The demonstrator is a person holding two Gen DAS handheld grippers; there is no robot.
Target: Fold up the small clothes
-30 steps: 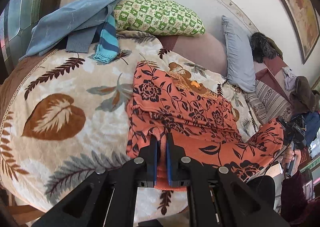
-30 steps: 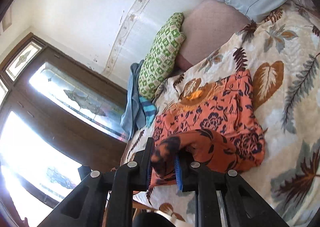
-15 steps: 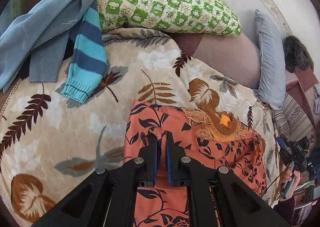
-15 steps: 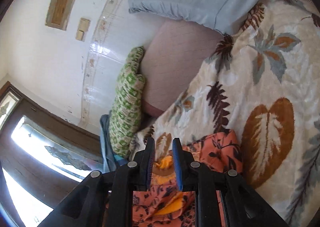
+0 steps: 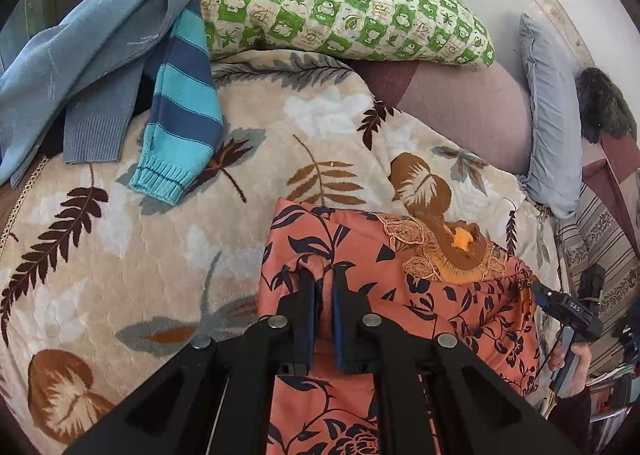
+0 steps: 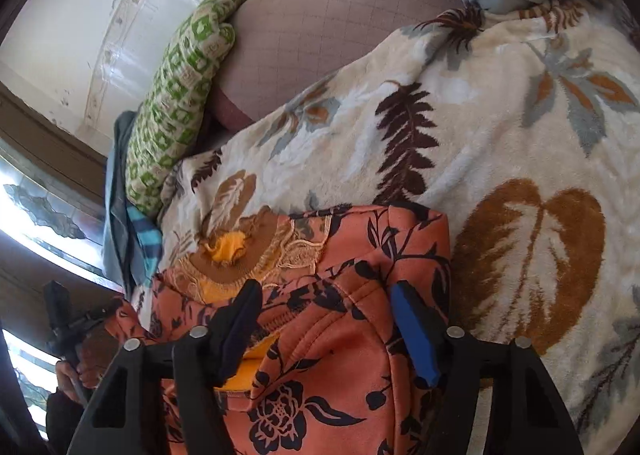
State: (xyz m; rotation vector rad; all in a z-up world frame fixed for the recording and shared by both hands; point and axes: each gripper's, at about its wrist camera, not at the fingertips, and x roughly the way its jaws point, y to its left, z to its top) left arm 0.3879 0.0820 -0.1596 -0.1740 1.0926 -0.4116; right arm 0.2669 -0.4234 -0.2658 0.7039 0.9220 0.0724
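A fold is being set down on a bed spread with a cream plush blanket printed with brown and grey leaves (image 5: 160, 275), where an orange floral-print fabric garment with an embroidered brown-and-yellow neckline (image 5: 460, 295) lies doubled over itself at the centre of the blanket. The left tongs (image 5: 324, 283) are pressed together, pinching a ridge of the garment's folded edge at its ten o'clock corner. The right tongs (image 6: 324, 295) are opening, their black and blue pads spreading clear of the cloth, with a hemmed fold of the garment lying loose between them near the neckline.

Judged from this, the step in hand is the release of the lower half carried up over the upper half. The next move appears to call for the left tongs to let go as well, both tools to lift away without dragging the cloth, and then a fresh grip on one side for a crosswise fold.

At twelve o'clock sits a green-and-cream checked pillow (image 5: 340, 3); at ten o'clock lie a pale blue knitted sweater (image 5: 80, 47) and a turquoise-and-navy striped knit sleeve (image 5: 180, 115), seemingly awaiting their turn.
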